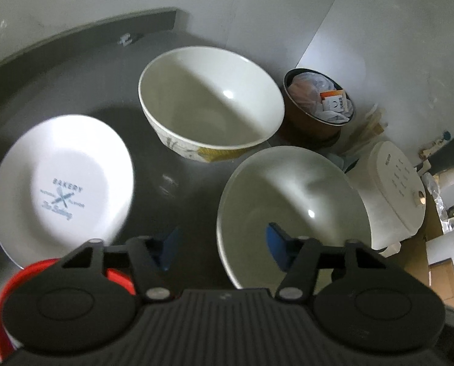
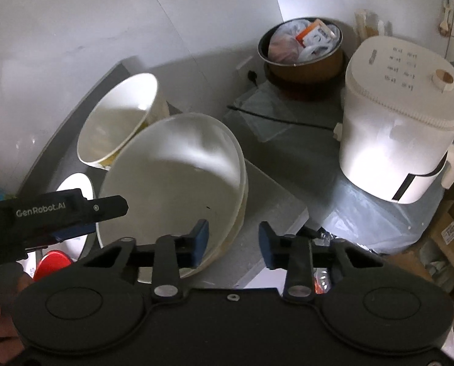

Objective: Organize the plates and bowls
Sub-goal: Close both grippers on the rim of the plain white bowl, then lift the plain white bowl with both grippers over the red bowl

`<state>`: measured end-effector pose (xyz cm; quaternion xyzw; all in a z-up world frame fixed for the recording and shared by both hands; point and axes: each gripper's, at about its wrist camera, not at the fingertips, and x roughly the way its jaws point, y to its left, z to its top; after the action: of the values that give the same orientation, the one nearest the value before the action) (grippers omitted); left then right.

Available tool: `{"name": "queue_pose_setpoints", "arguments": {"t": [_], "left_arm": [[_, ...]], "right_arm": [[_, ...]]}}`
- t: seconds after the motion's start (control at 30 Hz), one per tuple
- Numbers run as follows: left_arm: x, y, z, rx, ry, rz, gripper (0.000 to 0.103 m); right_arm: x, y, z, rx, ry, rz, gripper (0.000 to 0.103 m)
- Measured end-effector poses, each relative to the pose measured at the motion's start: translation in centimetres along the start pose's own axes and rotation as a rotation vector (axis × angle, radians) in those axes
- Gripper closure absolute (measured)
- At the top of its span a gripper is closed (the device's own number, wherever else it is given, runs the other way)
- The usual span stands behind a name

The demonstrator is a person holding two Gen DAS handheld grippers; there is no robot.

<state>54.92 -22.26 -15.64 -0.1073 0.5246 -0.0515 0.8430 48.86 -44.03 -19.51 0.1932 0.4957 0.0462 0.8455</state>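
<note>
With both the left gripper and right gripper open and empty, straddle the near bowl rim at 6 o'clock, clamp squarely, then nest it into the patterned bowl at 12 o'clock.

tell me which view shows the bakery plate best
The left wrist view: the plate lies whole and unobstructed, its blue print readable. In the right wrist view only a white sliver shows, hidden behind the nearer bowl and the left gripper.
</note>
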Motion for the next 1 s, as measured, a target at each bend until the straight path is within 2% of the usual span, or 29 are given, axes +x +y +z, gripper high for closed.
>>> {"name": "queue_pose_setpoints", "arguments": {"t": [0.13,0.3,0.53,1.0], "left_arm": [[1.1,-0.2,-0.2,-0.020,0.027,0.010,0.072],[2.0,-0.2,-0.3,-0.041,0.060,0.005,0.091],[1.3,-0.1,-0.6,-0.041,0.055,-0.009,0.092],[-4.7,0.8,-0.5,-0.017,-0.060,-0.050,0.092]], "right_arm": [[0.7,0.0,0.2,0.007,0.013,0.015,0.076],[0.8,0.3,0.2,0.001,0.005,0.000,0.081],[-0.3,0.5,0.0,-0.011,-0.028,-0.007,0.082],[-5.7,4.1,-0.9,-0.053,-0.152,0.006,0.082]]}}
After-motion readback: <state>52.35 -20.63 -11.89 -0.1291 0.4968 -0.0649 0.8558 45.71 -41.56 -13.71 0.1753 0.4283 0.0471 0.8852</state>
